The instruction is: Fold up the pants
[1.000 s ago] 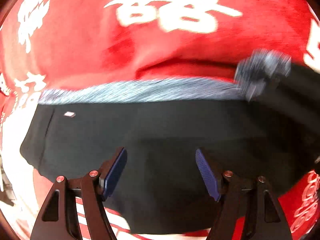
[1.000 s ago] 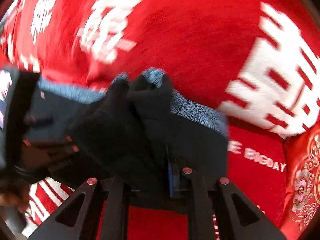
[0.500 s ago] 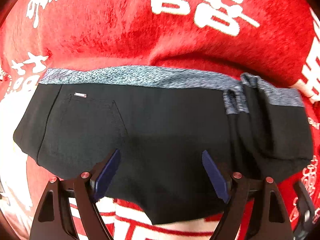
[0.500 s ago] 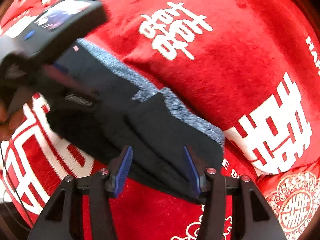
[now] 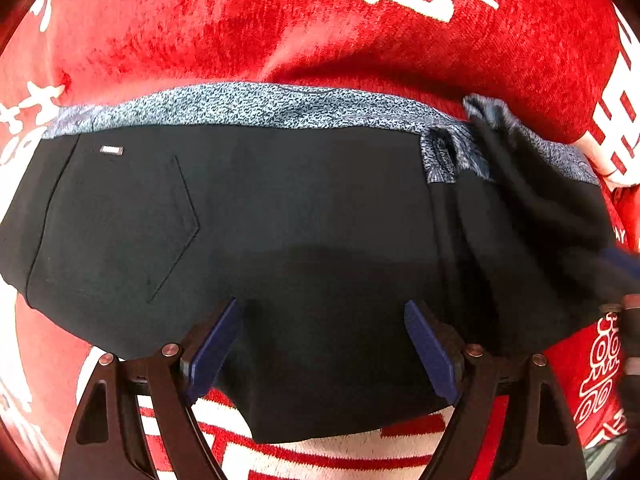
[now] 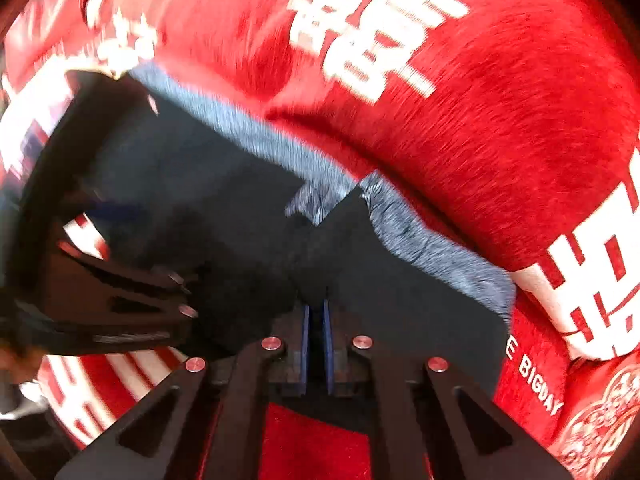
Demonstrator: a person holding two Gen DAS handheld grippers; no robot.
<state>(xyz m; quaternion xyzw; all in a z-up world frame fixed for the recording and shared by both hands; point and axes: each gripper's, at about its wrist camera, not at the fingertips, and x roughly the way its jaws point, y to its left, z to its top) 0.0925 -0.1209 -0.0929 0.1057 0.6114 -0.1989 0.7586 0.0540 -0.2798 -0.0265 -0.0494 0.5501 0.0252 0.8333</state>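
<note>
Pinching a fold of dark cloth, the right gripper (image 6: 316,340) has its jaws nearly together, likely on the edge of the pants (image 5: 280,220), though blur leaves the grip itself unsure. The pants lie spread on the red blanket (image 5: 360,40) just ahead of both tools, grey waistband (image 5: 248,104) on the far side. Over the seat, the left gripper (image 5: 322,344) hangs with jaws wide and nothing between them, probably ready to pin the cloth while the right side is folded over.

Surface is a plush red cloth (image 5: 360,40) with large white characters (image 6: 372,32) and white stripes, ornate circular motifs at right edge, "BIGDAY" lettering (image 6: 538,388). Even bright lighting. Nothing else of room visible.
</note>
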